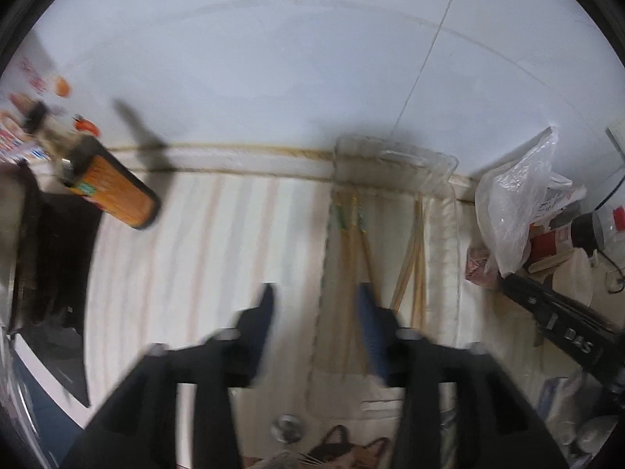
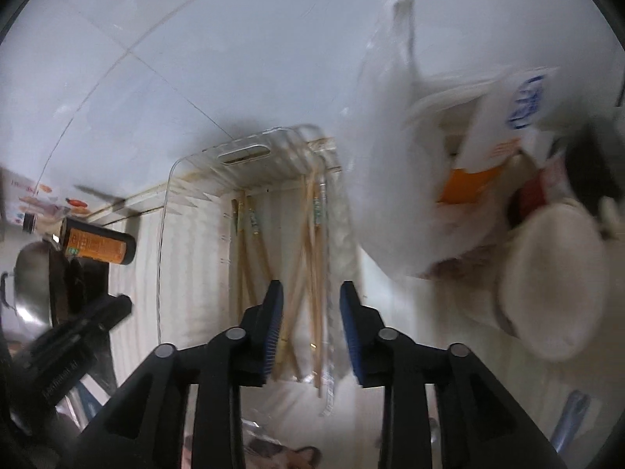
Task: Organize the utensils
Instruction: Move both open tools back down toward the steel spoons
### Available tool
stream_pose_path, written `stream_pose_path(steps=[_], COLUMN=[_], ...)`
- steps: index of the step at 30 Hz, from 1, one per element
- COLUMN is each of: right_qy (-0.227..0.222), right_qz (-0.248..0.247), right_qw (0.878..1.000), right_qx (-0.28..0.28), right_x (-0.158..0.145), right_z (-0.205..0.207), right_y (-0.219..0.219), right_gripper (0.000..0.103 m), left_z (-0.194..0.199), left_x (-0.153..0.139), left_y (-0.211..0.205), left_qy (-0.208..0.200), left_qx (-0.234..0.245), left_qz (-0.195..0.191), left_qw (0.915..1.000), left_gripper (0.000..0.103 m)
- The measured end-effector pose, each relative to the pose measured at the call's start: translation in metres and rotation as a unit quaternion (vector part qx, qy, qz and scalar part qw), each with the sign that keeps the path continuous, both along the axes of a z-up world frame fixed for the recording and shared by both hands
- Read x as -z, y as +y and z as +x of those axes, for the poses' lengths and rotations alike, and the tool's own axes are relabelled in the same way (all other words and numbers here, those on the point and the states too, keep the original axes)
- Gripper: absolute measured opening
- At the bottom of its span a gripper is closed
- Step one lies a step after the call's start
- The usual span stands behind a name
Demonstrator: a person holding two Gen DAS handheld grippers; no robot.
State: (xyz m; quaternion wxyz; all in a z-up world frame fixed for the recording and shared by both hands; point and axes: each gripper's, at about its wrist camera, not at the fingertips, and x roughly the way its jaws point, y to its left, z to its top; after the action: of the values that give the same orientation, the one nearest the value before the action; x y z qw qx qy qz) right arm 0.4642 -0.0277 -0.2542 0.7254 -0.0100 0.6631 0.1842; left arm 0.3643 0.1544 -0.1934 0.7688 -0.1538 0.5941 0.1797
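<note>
A clear plastic tray (image 1: 394,153) stands on a striped cloth against the white wall. Wooden chopsticks lie in it in two bunches, one with green bands (image 1: 351,242) and a plain one (image 1: 416,262). My left gripper (image 1: 317,299) hangs open over the tray's left edge, and its right fingertip overlaps the banded chopsticks without pressing them. In the right wrist view the tray (image 2: 244,154) holds the banded bunch (image 2: 250,250) and the plain bunch (image 2: 312,242). My right gripper (image 2: 311,293) is open above the plain bunch, with nothing gripped.
An orange-labelled bottle (image 1: 113,191) lies at the left beside a dark pan (image 1: 43,258). A plastic bag (image 1: 515,203) and packets crowd the right. In the right wrist view the bag (image 2: 390,195) and a white bowl (image 2: 547,281) stand close to the tray's right side.
</note>
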Motion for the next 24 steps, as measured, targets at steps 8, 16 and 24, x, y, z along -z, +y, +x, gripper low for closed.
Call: stream_pose_path(steps=[8,16,24], right_qy=[-0.049,-0.028,0.043], right_qz=[-0.002,-0.02,-0.047], right_qw=[0.998,0.998,0.997], right_qx=[0.029,0.051,0.052], right_x=[-0.037,-0.028,0.033], right_z=[-0.058,-0.119,-0.175], right_y=[-0.059,-0.108,-0.128], right_gripper=[0.059,0.059,0.059], left_z=[-0.058,-0.122,-0.184], left_x=[-0.028,-0.024,0.048], left_y=[-0.019,-0.026,-0.028], left_qy=[-0.076,-0.063,0.027], left_qx=[-0.009,-0.009,-0.024], left_qz=[0.068,0.066,0.032], left_qw=[0.9947,0.9958,0.9988], left_gripper=[0.103,0.103,0.103])
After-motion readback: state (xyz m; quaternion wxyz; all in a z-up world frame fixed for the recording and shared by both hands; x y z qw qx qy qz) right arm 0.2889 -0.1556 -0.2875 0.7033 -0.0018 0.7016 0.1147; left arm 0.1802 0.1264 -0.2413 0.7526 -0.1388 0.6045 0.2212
